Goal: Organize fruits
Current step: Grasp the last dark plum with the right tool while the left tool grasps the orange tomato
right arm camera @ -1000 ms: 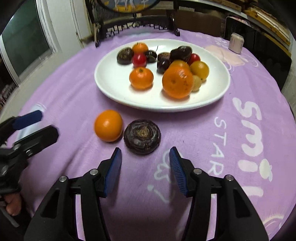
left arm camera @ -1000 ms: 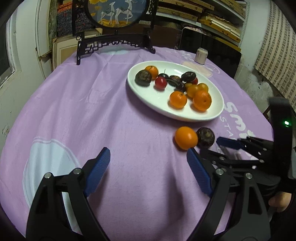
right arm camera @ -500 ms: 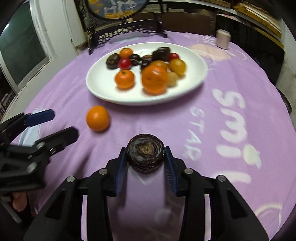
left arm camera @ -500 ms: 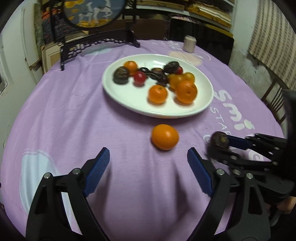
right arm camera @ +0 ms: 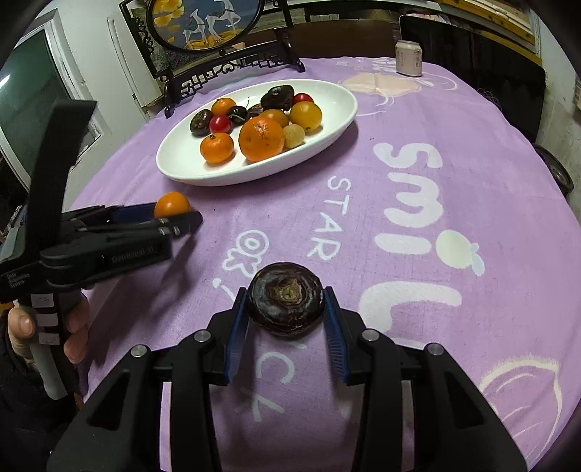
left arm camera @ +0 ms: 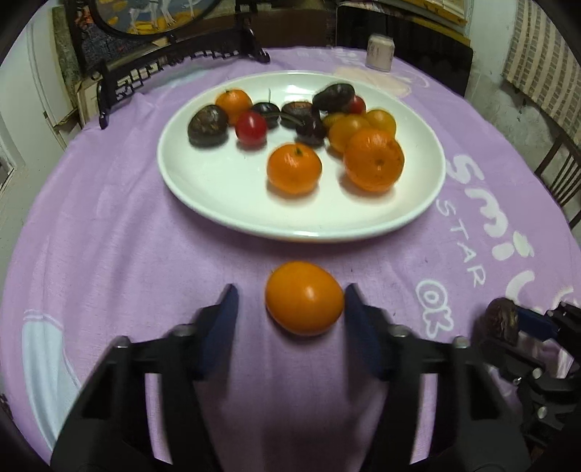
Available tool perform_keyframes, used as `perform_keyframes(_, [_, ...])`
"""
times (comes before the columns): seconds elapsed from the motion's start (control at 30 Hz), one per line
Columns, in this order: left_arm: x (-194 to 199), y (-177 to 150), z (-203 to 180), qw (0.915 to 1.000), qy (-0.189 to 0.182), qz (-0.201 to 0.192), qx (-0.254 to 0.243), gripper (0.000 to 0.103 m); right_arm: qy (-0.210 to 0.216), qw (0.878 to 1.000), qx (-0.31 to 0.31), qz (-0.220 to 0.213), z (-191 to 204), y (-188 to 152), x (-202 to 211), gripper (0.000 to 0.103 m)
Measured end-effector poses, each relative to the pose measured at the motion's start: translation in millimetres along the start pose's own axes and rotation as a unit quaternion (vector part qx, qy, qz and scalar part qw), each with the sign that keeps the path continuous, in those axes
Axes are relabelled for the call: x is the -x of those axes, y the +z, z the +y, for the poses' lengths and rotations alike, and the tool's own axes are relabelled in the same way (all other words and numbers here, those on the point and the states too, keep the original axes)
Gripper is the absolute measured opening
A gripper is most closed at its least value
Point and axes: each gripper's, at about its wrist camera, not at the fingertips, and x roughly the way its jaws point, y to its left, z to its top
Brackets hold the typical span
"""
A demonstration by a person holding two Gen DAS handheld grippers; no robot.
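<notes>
We see the left claw (left arm camera: 290,308) with its jaws set around a loose orange (left arm camera: 304,297) on the purple cloth (left arm camera: 109,225). The orange lies between the two blue pads; the right pad looks to touch its side, while a gap of cloth shows between the fruit and the left pad (left arm camera: 221,319), so the jaws are narrowed but not clamped. The orange sits on the cloth just short of the white plate (left arm camera: 218,196), near its closest rim.

In the right wrist view we see the right claw (right arm camera: 287,308) closed on a dark chestnut (right arm camera: 285,298), both pads pressed against its sides, the fruit held at the fingertips above the cloth and its white lettering. From the left wrist view the same chestnut (left arm camera: 503,321) shows at the far right, well apart from the orange.

The plate carries the rest of the fruit: two oranges toward the near side, yellow and red tomatoes, dark cherries and more dark chestnuts farther back. We also see a can (right arm camera: 408,58) at the far edge of the table and a framed screen (right arm camera: 207,25) on a dark stand behind the plate.
</notes>
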Motion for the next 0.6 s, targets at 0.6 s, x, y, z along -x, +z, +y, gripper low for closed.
perform_keyframes(0.6, [72.7,-28.5,22.2,0.9961,-0.067,-0.056,0.011,0.040,0.001,1.000,0.025,0.000,33.8,11.6,3.4,0.041])
